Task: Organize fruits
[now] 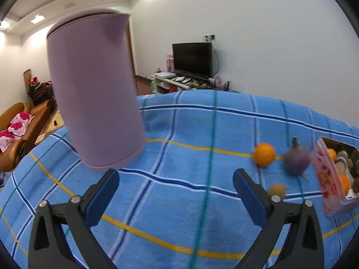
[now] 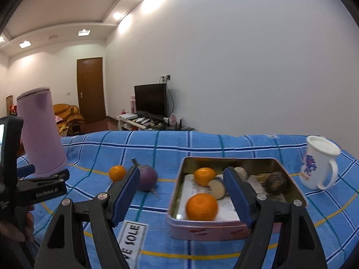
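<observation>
Right wrist view shows white lettering "GenRobot.AI" on the black body of the left gripper (image 2: 51, 174) at the left edge, and a white paper label (image 2: 132, 237) on the blue plaid cloth (image 2: 202, 148) reading partly "SOLE". The right gripper (image 2: 180, 196) has its blue-padded jaws spread wide, holding nothing, above a pink rectangular tin (image 2: 208, 229). Inside the tin lie two oranges (image 2: 202, 206), a pale cut root piece (image 2: 217, 188) and a dark round fruit (image 2: 276, 182). Left of the tin on the cloth sit a purple mangosteen-like fruit (image 2: 148, 178) and a loose orange (image 2: 117, 173). A white printed mug (image 2: 318, 162) stands right of the tin, near the cloth's far edge. Left wrist view shows the left gripper (image 1: 176, 196) also wide apart and empty, with a lilac cylindrical kettle (image 1: 94, 89) just beyond its left finger, a small brown fruit (image 1: 277, 190) beside its right finger, and bare cloth between them.
</observation>
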### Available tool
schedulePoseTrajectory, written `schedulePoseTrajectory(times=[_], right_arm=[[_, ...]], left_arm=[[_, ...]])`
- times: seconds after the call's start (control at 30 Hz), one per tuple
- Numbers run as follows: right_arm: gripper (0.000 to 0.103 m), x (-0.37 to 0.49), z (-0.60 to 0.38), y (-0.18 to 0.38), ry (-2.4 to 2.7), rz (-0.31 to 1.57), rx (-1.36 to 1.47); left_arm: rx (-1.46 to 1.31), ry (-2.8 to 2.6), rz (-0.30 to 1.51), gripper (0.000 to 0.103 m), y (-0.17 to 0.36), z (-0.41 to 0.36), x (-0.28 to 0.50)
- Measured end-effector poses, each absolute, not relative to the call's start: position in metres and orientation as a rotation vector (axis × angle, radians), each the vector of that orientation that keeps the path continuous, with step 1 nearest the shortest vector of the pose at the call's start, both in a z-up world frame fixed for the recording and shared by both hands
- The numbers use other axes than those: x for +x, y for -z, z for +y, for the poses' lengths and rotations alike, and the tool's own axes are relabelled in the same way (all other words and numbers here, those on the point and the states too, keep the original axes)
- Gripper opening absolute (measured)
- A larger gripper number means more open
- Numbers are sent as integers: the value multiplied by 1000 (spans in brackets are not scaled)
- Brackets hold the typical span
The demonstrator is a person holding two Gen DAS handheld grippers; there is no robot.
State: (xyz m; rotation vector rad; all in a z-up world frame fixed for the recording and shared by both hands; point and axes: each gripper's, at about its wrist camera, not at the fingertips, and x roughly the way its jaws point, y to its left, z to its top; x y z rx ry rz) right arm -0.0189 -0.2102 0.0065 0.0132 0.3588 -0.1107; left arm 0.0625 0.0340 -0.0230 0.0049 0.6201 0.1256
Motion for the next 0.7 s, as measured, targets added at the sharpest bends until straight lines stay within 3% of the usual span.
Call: schedulePoseTrajectory(times=[0.23, 0.27, 0.3, 0.43, 0.7], right_arm=[[75, 10, -177, 3, 14, 471, -11], [70, 15, -170, 5, -9, 497, -13], [58, 21, -165, 8, -37, 523, -15], [35, 47, -147, 21, -132, 655, -7], [35, 89, -135, 45, -207, 818, 114]], left_arm=[[63, -150, 624, 103, 24, 42, 66], [74, -148, 625, 103, 24, 41, 66], [89, -152, 629, 103, 24, 40, 66], [80, -126, 645, 103, 21, 44, 68], [74, -114, 638, 103, 15, 51, 69]])
